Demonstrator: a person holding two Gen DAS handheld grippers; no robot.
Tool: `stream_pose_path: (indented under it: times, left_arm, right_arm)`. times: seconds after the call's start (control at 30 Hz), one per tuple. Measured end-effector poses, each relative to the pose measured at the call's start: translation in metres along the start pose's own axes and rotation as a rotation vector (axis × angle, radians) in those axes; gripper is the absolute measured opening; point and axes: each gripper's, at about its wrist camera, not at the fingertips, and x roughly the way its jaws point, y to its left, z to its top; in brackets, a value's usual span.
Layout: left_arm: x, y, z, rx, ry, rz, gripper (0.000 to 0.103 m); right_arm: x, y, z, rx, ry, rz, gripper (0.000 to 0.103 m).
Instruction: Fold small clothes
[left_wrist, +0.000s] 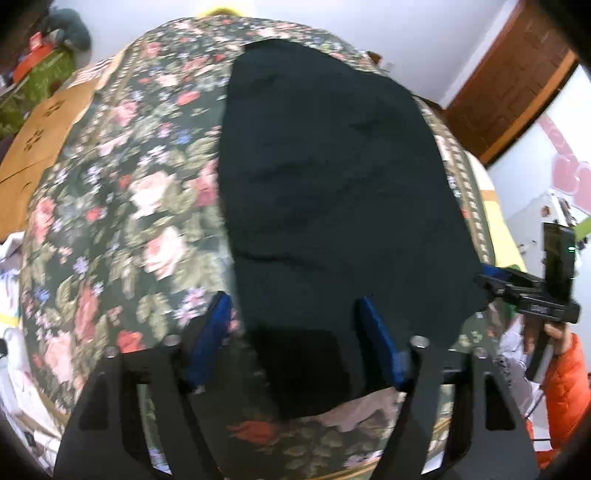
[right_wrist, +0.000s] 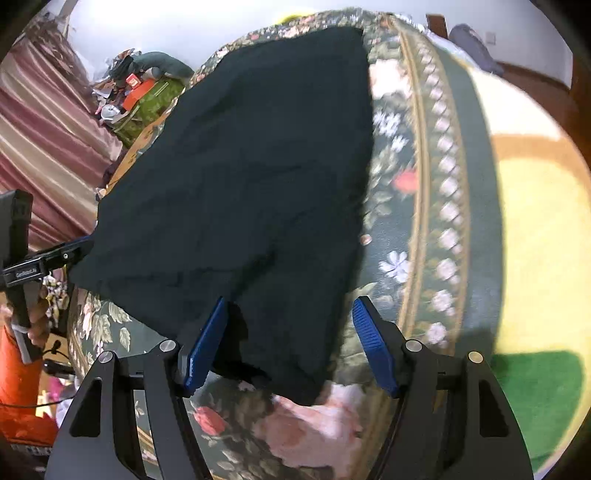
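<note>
A dark, nearly black garment (left_wrist: 332, 184) lies spread flat on a floral bedspread (left_wrist: 129, 203). In the left wrist view my left gripper (left_wrist: 295, 325) stands open, its blue pads (left_wrist: 218, 325) on either side of the garment's near edge without pressing it. My right gripper (left_wrist: 491, 275) shows at the garment's near right corner. In the right wrist view the same garment (right_wrist: 251, 166) runs away from the camera, and my right gripper (right_wrist: 290, 314) is open over its near corner, cloth lying between the blue pads (right_wrist: 365, 328). My left gripper (right_wrist: 79, 245) sits at the far left corner.
The bedspread (right_wrist: 406, 184) ends at a patterned border, with a yellow blanket (right_wrist: 535, 221) beyond it. A striped curtain (right_wrist: 44, 129) and a green box with clutter (right_wrist: 147, 99) stand at the left. An orange sleeve (left_wrist: 565, 369) and a brown door (left_wrist: 509, 92) show at the right.
</note>
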Motion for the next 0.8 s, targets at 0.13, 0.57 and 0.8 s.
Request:
stream_pose_path:
  times: [0.13,0.57,0.8]
  left_arm:
    - [0.007,-0.008,0.004,0.008,-0.005,-0.024,0.043]
    - [-0.038,-0.015,0.03,0.009,-0.095,-0.057,0.008]
    - [-0.088,-0.017,0.067,0.009,-0.209,-0.088,0.007]
  right_arm:
    - [-0.001,0.003,0.0,0.008,-0.019,0.059,0.045]
    - [-0.043,0.04,0.027,-0.139,-0.168,0.07,0.01]
    - [-0.08,0.064,0.062,-0.214,-0.29,0.074,0.009]
